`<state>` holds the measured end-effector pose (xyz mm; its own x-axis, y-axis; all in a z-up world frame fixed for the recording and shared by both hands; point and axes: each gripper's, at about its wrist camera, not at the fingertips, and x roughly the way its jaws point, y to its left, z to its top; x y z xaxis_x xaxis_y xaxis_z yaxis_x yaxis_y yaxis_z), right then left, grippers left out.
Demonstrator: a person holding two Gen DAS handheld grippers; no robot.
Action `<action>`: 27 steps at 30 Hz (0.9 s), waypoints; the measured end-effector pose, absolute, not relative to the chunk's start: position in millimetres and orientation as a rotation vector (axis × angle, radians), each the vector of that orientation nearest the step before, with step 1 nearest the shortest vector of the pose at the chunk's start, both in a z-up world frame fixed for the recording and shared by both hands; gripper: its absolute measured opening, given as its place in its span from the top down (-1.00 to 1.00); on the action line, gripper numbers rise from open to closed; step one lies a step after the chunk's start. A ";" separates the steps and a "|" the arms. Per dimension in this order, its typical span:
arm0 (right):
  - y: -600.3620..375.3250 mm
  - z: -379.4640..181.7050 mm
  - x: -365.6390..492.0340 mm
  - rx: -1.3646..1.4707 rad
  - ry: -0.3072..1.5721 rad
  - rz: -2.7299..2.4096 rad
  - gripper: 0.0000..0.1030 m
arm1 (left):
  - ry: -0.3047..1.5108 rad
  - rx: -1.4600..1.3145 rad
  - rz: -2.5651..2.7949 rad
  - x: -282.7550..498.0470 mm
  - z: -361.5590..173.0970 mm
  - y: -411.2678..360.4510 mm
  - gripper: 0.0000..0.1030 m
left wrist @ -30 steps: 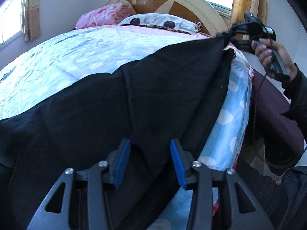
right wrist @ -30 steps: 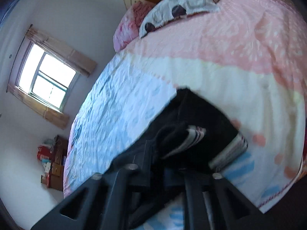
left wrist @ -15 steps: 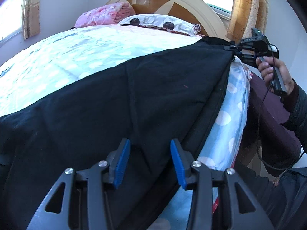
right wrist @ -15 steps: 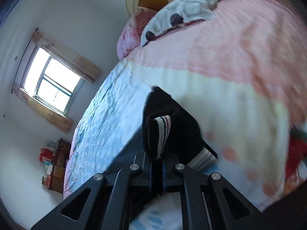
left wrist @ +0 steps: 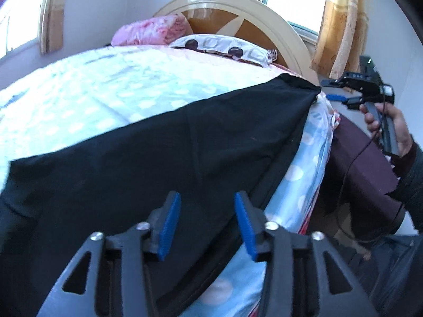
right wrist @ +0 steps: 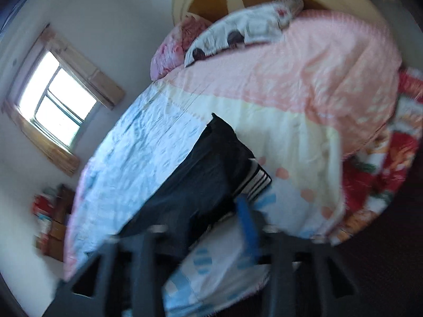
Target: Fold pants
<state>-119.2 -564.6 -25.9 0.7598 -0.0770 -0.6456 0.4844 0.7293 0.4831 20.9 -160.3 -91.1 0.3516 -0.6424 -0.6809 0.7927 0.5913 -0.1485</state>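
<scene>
- Bed [left wrist: 79, 100]: carries the work. Light blue dotted cover over most of it, pink band toward the headboard [left wrist: 238, 8], two pillows at that end.
- Pants [left wrist: 164, 158]: black, spread flat and long beside the bed's near side edge. The striped cuff end [right wrist: 257, 182] lies toward the headboard; the other end passes out of frame by the left gripper.
- Left gripper [left wrist: 207, 222]: blue-padded jaws wide apart, hovering above the cloth, holding nothing.
- Right gripper [left wrist: 331, 89]: off the bed's side edge, just beside the far corner of the pants. Fingers look parted and empty, though its own view is blurred.
- Risk, judged: the outer seam runs close along the side edge; a pull toward that edge could drag cloth over the side.
- Risk, judged: the fabric is limp and layered, so a shallow pinch may lift only the top layer and skew the fold.
- Open room: broad bare cover across the far side of the bed for folding over; little margin on the near side.
</scene>
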 end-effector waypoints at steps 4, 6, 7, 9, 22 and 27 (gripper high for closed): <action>-503.0 -14.6 -111.0 0.424 0.689 -0.275 -0.06 | 0.762 0.247 -0.907 13.9 -89.7 -148.6 0.07; -473.7 -16.3 -104.2 0.344 0.705 -0.188 -0.06 | 0.748 0.313 -0.883 9.3 -93.9 -150.7 0.07; -446.8 -19.7 -98.8 0.227 0.711 -0.132 -0.06 | 0.749 0.358 -0.867 7.3 -98.6 -154.1 0.07; -411.5 -27.6 -92.7 0.022 0.729 -0.119 -0.06 | 0.760 0.356 -0.875 6.7 -104.1 -152.9 0.07; -343.4 -79.6 -69.8 -0.438 0.884 0.014 0.09 | 0.767 0.453 -0.888 6.1 -121.0 -186.8 0.07; -333.6 -94.3 -62.8 -0.529 0.898 0.022 0.09 | 0.741 0.507 -0.875 -2.7 -122.1 -191.7 0.07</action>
<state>-62.8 -333.6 -94.3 0.6316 -0.1989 -0.7493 -0.2348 0.8720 -0.4294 -2.7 -191.7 -122.1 0.4245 -0.4990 -0.7555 0.8276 0.5522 0.1003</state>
